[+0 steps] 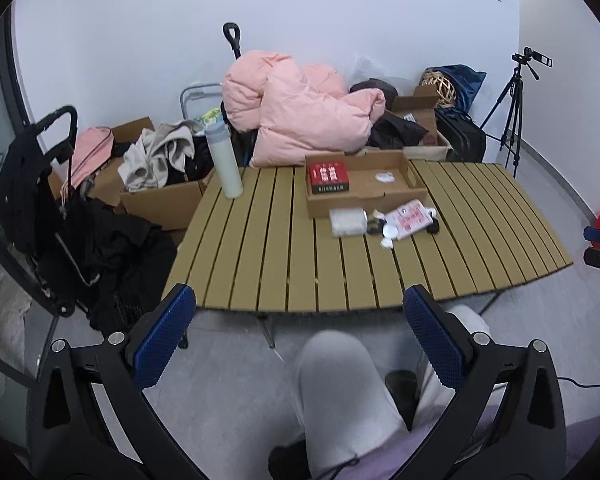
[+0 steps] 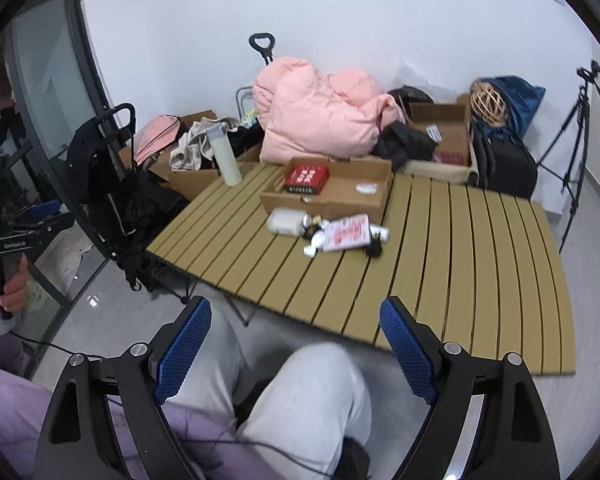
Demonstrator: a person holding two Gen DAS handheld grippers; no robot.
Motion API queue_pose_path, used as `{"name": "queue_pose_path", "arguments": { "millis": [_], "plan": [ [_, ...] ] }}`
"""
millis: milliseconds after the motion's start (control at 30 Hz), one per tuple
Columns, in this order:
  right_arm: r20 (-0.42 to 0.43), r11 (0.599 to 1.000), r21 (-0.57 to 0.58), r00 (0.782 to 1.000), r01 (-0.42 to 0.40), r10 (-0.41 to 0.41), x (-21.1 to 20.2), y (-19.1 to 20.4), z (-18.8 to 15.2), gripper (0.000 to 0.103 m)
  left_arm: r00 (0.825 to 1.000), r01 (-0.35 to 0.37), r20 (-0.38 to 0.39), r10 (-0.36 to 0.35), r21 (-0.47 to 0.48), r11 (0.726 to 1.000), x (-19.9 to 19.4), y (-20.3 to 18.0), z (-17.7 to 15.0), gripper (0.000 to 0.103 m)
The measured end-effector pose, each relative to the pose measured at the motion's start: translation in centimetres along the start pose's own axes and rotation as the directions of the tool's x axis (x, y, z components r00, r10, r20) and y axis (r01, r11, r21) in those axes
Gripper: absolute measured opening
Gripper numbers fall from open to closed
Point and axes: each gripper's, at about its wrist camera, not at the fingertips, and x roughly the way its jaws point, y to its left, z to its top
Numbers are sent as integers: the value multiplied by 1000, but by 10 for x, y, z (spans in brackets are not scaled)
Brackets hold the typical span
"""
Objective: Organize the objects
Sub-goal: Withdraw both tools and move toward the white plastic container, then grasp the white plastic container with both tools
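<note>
Listing contents at this moment, with handling notes.

Tabletop (image 1: pixel 284 240): slatted, tan, low; person seated before it, knees in pale trousers below both cameras.

Tray (image 1: pixel 364 196): shallow cardboard, open top, at the far middle. Holds a red box (image 1: pixel 327 176) at its left end and a small white disc (image 1: pixel 386 178) toward the right.

Loose items, just in front of the tray: white packet (image 1: pixel 348 222); pink-printed pouch (image 1: pixel 410 220) lying flat; small black and white pieces crowded around it, too small to name.

Bottle (image 1: pixel 225 160): tall, white, upright, far left corner, well apart from the cluster.

Left gripper (image 1: pixel 300 336): jaws wide apart, empty, short of the near edge.

Right gripper (image 2: pixel 296 344): jaws likewise wide apart, empty, also off the tabletop.

Step in hand, as judged: reaching in toward the loose cluster, presumably to move it into the tray.

Handling advice: take the outer pieces first, one per gripper; approach the pouch by an edge, since it lies flat; keep clear of the bottle, which looks easy to tip.
</note>
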Motion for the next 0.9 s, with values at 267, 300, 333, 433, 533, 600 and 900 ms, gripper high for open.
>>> {"name": "queue_pose_path", "arguments": {
  "millis": [267, 300, 333, 433, 533, 600, 900],
  "plan": [
    [13, 999, 27, 999, 38, -39, -19, -6, -23, 89, 999, 25, -28, -25, -16, 1000, -2, -3, -16, 103],
    [16, 999, 30, 999, 35, -36, -18, -6, -23, 89, 999, 31, -32, -32, -14, 999, 0, -5, -15, 103],
    [15, 999, 31, 999, 33, -34, -17, -5, -23, 89, 999, 36, -35, -36, -10, 999, 3, -6, -14, 103],
    [-5, 999, 30, 1000, 31, -31, -4, -4, -21, 89, 996, 52, -70, -52, -2, 999, 21, -12, -9, 103],
    [-22, 999, 21, 999, 25, -24, 15, -6, -12, 89, 993, 67, -102, -66, 2, 998, 44, -19, 0, 103],
    [-23, 1000, 13, 999, 25, -24, 31, -9, -4, 89, 991, 77, -111, -75, 9, 997, 64, -21, 8, 103],
    [-83, 1000, 11, 996, -27, 28, 153, -15, 53, 89, 985, 55, -163, -60, -35, 998, 219, -10, 44, 103]
  ]
}}
